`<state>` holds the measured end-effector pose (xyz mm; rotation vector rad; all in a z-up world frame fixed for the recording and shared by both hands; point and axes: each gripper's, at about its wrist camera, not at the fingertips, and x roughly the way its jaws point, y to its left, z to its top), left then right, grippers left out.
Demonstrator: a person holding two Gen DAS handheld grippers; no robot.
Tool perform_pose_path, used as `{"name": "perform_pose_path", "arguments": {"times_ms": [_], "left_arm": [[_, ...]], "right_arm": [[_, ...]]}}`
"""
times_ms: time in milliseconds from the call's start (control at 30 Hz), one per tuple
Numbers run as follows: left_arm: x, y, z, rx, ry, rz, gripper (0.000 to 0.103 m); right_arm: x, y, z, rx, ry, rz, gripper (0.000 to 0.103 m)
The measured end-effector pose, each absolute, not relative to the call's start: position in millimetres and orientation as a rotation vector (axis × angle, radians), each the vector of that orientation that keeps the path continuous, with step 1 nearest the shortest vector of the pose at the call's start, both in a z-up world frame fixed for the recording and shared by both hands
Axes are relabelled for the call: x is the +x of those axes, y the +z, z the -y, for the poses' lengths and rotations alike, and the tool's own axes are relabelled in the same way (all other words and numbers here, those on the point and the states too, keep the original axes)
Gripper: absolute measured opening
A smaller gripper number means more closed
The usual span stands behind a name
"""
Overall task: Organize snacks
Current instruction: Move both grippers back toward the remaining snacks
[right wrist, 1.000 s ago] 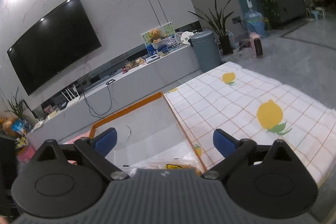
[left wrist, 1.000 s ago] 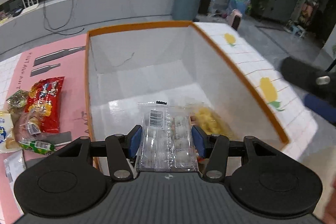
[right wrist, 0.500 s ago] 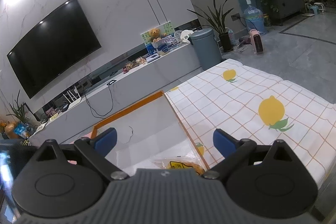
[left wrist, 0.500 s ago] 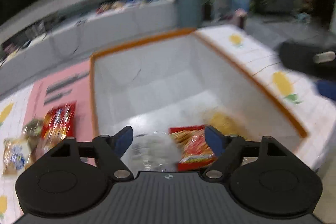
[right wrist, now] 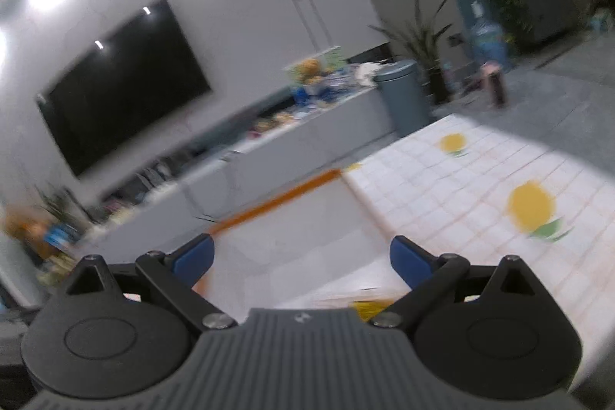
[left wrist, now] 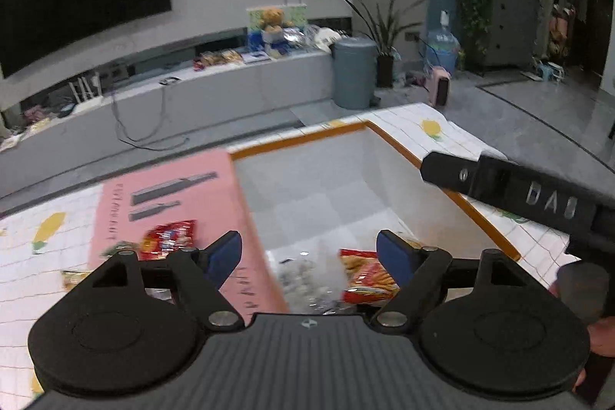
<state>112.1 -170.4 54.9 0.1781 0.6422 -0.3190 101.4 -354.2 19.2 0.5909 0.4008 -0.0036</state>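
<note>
My left gripper point(left wrist: 309, 248) hangs above the near left corner of the white bin with the orange rim point(left wrist: 300, 140). Its jaws are opening and nothing is between the blue pads. Below them, on the bin's floor, lie a clear packet of pale sweets point(left wrist: 303, 279) and a red snack bag point(left wrist: 365, 275). More snacks sit left of the bin, among them a red pack point(left wrist: 169, 237) on the pink box point(left wrist: 173, 191). My right gripper point(right wrist: 301, 260) stands open and empty over the bin's right side, above a yellow packet point(right wrist: 369, 306).
A lemon-print tablecloth point(right wrist: 530, 206) covers the table around the bin. The right tool's black body point(left wrist: 519, 191) crosses over the bin's right rim, with a hand point(left wrist: 603, 333) behind it. A grey TV bench point(left wrist: 230, 91) and a bucket-shaped bin point(left wrist: 353, 72) stand far behind.
The left gripper opened and let go of the clear packet, which now lies in the bin. It then rose and drew back to the left. The right view barely shifted.
</note>
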Motion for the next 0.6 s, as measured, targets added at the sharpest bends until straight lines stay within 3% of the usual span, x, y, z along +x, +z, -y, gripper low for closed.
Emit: {"name": "perform_pose_path", "arguments": {"times_ms": [167,467,600], "left_arm": [[96.9,64.6,137.7,0.162,-0.258,-0.604,0.094],[78.5,55.1,61.0,0.049,-0.129,-0.581,0.094],[83.3,32.5,29.2,-0.026,-0.080,-0.654,0.094]], "right_arm": [[103.4,21.4,331.2,0.610,0.068,-0.378,0.097],[105.1,24.3,256.1,0.314,0.191,-0.375,0.097],[104.6,21.2,219.4,0.138,0.168,-0.367,0.100]]}}
